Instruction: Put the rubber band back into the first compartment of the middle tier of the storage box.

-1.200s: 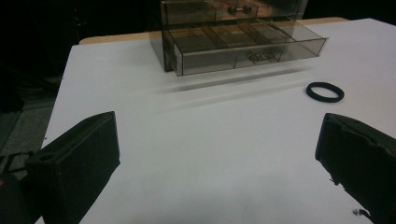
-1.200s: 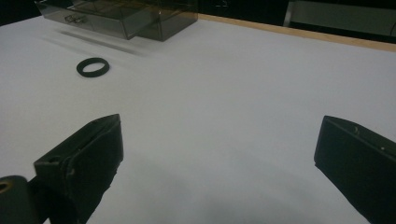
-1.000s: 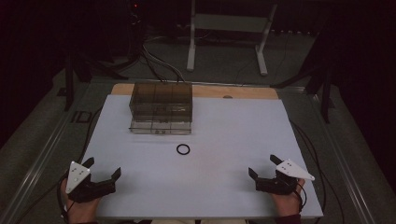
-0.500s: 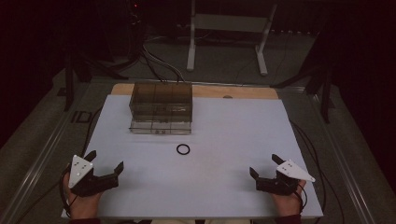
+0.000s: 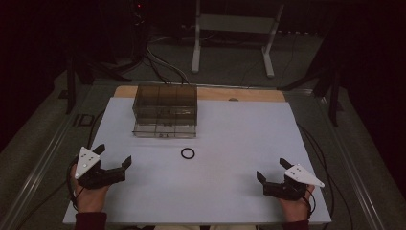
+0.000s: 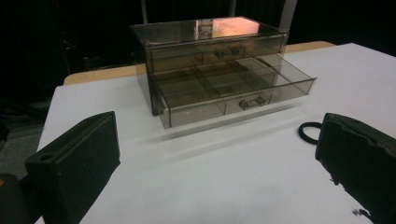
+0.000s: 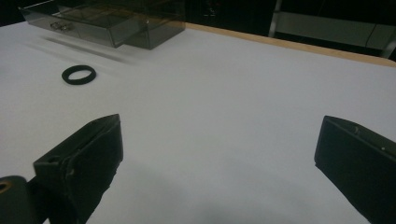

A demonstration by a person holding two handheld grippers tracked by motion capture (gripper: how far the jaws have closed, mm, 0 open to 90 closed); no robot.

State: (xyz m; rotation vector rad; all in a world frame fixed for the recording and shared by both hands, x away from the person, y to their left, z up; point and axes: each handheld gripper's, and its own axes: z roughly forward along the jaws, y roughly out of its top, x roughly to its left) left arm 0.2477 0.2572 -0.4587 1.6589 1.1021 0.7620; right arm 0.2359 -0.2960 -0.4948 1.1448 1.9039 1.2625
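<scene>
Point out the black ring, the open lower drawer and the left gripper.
black ring (image 5: pixel 187 153): high view, on its band.
open lower drawer (image 6: pixel 243 103): left gripper view, front wall by the handle.
left gripper (image 5: pixel 113 156): high view, midway between its open fingertips.

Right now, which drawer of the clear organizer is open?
The lower drawer: it juts out toward the black ring, while the upper drawer sits flush.

In the left claw view, the black ring (image 6: pixel 310 131) is partly hidden behind a jaw; in the right claw view, the drawer box (image 7: pixel 112 21) is cut off by the top edge, and its handle is too small to make out
</scene>
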